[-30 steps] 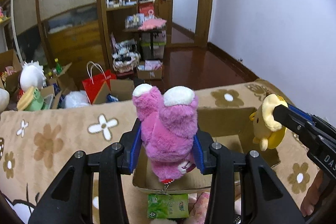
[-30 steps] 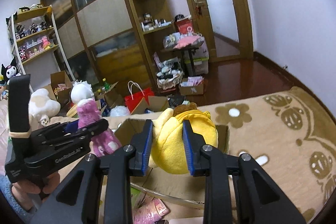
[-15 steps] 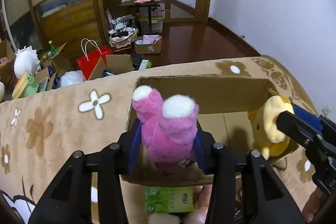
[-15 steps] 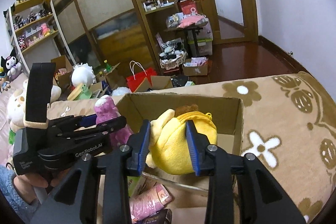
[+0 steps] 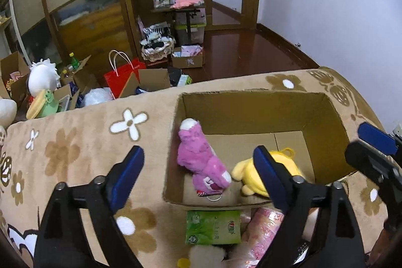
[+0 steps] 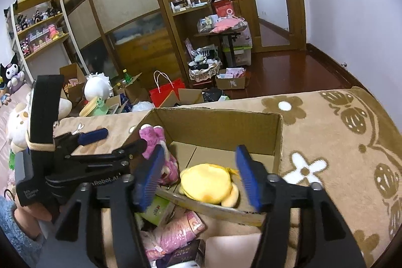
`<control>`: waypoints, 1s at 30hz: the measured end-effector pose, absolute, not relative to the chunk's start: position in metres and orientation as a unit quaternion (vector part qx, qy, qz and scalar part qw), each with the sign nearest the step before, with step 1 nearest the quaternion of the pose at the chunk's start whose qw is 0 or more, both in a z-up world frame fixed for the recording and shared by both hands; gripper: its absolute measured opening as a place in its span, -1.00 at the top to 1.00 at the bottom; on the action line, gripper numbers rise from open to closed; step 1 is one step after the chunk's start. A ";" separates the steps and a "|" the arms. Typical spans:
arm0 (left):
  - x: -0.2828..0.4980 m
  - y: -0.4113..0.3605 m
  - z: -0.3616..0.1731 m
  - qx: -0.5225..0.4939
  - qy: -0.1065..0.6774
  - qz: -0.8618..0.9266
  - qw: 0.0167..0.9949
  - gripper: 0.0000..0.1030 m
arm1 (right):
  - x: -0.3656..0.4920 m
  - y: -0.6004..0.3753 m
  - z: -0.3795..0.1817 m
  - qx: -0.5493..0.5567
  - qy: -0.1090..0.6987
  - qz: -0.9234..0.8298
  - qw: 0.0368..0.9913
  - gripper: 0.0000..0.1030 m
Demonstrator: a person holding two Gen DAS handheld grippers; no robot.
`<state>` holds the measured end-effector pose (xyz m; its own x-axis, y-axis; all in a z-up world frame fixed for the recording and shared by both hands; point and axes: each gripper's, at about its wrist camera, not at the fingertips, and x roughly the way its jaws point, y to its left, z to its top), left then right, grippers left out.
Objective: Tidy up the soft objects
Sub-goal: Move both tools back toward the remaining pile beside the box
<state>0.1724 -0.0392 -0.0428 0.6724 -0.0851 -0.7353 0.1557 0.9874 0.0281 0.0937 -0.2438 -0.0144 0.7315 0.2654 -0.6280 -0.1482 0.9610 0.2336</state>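
Both my left tongs [image 5: 198,172] and right tongs [image 6: 199,176] hang spread and empty above the box [image 5: 251,102]. Below them lie the pink bear [image 5: 201,162] and yellow toy [image 6: 207,183], light and squashy; I'd pinch each around its plump middle.

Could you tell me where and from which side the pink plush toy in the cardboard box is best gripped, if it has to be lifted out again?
Grip the pink plush toy across its torso, coming straight down from above. It lies lengthwise on the floor of the cardboard box, near the left wall, with the yellow plush toy at its feet, so side approaches look blocked.
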 end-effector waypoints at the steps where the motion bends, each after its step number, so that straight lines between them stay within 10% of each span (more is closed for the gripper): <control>1: 0.169 -0.038 -0.041 0.046 0.397 -0.064 0.915 -0.80 | 0.092 -0.244 -0.013 0.084 0.348 0.110 0.927 -0.57; 6: 0.152 -0.030 -0.034 0.057 0.395 -0.059 0.915 -0.89 | 0.074 -0.244 -0.007 0.082 0.344 0.095 0.931 -1.00; 30: 0.095 -0.001 -0.032 0.074 0.469 -0.029 0.880 -0.91 | 0.016 -0.255 0.002 0.111 0.374 0.043 0.920 -1.00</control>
<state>0.0947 -0.0008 -0.0324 0.5584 0.0180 -0.8294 0.1203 0.9874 0.1024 0.0160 -0.2550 0.0021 0.7162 0.1619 -0.6789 0.0037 0.9718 0.2356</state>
